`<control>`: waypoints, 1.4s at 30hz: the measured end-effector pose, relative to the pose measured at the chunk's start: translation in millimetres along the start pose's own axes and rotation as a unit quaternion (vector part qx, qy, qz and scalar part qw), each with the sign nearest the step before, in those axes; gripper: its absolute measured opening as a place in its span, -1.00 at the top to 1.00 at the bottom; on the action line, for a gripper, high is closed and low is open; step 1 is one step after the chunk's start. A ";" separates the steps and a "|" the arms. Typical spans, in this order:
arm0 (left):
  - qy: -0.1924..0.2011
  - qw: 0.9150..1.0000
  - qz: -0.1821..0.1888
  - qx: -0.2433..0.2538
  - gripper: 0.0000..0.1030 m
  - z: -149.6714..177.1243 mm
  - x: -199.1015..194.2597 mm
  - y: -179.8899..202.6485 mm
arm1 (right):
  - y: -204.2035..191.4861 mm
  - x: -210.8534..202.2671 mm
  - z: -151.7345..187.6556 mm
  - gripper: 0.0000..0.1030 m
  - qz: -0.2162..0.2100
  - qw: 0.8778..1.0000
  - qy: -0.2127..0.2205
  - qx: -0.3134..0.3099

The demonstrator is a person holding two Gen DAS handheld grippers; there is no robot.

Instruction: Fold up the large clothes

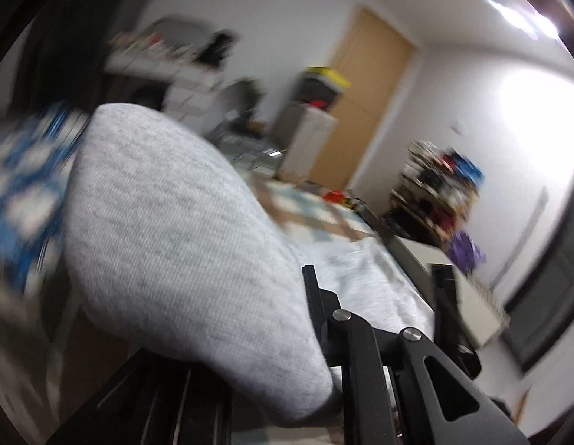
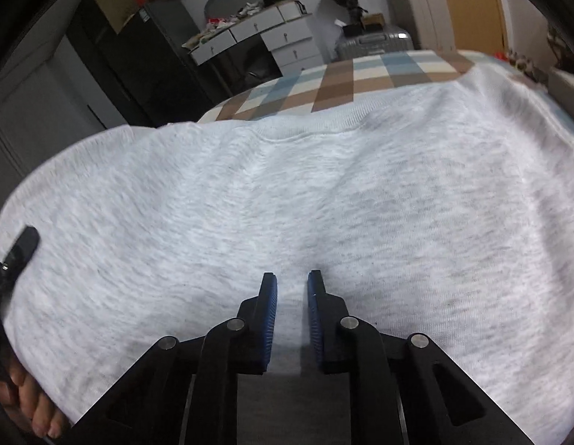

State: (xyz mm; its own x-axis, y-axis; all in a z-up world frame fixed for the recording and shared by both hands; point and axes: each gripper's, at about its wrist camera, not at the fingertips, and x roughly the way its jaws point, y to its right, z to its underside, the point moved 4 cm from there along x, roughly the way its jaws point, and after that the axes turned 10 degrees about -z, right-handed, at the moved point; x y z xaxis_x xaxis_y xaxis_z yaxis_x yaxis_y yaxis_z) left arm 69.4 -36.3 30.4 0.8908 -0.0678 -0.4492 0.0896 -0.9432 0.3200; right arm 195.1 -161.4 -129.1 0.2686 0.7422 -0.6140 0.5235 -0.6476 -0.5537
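- bed (image 2: 361, 74): blue, brown and cream checked cover. It fills the middle of the right wrist view, and its far end shows bare.
- grey sweatshirt (image 2: 324, 193): lies spread flat on the bed and covers most of the near part. The ribbed neckline faces the bed's far end. One side runs off the bed's left edge in the right wrist view. In the left wrist view a bunch of it (image 1: 175, 222) is lifted off the bed, close to the lens, and the rest lies flat on the bed behind.
- dark cabinet (image 2: 138, 55): stands beyond the bed's far left corner with cardboard boxes on top.
- wooden door (image 1: 364, 104): in the wall past the bed's far end. Blurred.
- white dresser (image 2: 287, 37): against the wall past the bed's far end, with its top cluttered.
- cluttered shelf (image 1: 435, 193): beside the bed on its right side in the left wrist view. Too blurred to name its contents.
- silver suitcase (image 2: 372, 42): just past the bed's far end, right of the dresser.
- right gripper (image 2: 292, 289): over the near part of the bed, tilted down. Its blue pads (image 2: 272, 311) are drawn close with a strip of sweatshirt pinched between them, and creases run out from the tips.
- left gripper (image 1: 303, 282): raised above the bed. Only one black finger shows, and the lifted bunch of sweatshirt presses on its inner face and hides the other, so it reads as clamped on the sweatshirt. The right wrist view shows its tip (image 2: 25, 244) at the sweatshirt's left edge.
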 end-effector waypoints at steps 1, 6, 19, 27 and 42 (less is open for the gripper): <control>0.005 0.999 0.008 0.035 0.79 -8.0 1.1 15.3 | 2.3 -2.3 -0.1 0.84 -0.007 1.000 0.002 0.007; -0.018 0.971 0.071 0.227 0.79 -37.9 28.5 116.4 | 14.2 -29.6 6.5 0.83 -0.079 0.996 0.005 0.035; -0.184 0.830 0.154 0.504 0.06 139.4 116.4 272.5 | 111.2 -292.3 77.9 0.14 0.137 0.960 0.188 0.158; -0.208 0.854 0.156 0.451 -0.11 134.4 80.4 268.6 | 101.9 -246.9 31.4 -0.09 -0.026 0.968 0.186 0.167; -0.168 0.932 0.163 0.277 -0.11 86.3 77.0 222.2 | 137.7 -211.3 63.9 0.66 0.108 0.963 0.113 0.219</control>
State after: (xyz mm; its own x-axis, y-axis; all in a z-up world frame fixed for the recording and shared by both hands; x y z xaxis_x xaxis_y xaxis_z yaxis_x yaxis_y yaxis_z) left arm 119.4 -279.2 -5.0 0.6328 -0.3904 -0.6686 -0.4878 -0.8717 0.0474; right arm 158.7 -418.5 -111.5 0.5277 0.5691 -0.6306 0.0584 -0.7650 -0.6414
